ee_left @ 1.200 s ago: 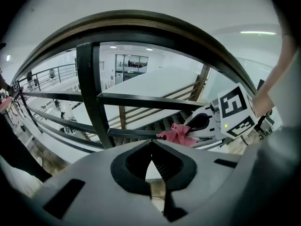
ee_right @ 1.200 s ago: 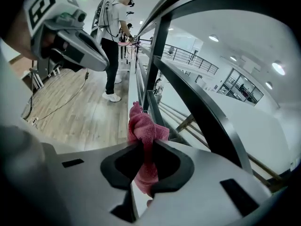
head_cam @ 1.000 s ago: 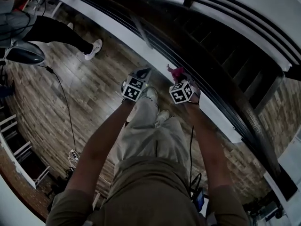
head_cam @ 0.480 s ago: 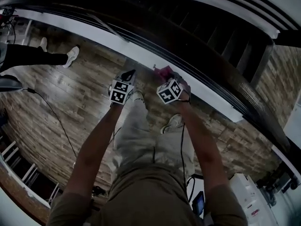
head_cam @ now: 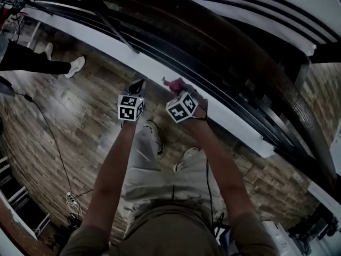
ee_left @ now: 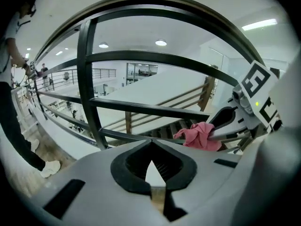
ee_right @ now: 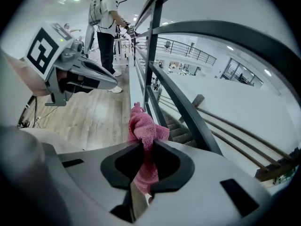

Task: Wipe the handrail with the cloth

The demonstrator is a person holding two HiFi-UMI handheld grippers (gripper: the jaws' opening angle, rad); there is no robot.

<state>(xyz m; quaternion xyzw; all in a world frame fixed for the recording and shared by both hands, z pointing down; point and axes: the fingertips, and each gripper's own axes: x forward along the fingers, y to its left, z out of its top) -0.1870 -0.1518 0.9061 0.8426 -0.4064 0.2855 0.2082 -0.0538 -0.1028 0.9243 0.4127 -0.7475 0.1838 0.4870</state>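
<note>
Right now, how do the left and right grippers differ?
The right gripper is clamped on the pink cloth; the left gripper has its jaws together on nothing. The right gripper sits closer to the railing than the left gripper. Both point toward the railing.

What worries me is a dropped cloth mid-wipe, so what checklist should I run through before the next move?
1. Cloth gripped: ok. The pink cloth is pinched in the right claw.
2. Enough cloth to wipe with: ok. A bunched wad stands out past the claw's tips.
3. Cloth on the handrail: not ok. The cloth is held below the top rail, level with the lower bars.
4. Left claw free: ok. It is shut with nothing between its jaws.
5. Way along the rail clear: cannot tell. A person stands at the railing further along, well away from the claws for now.
</note>
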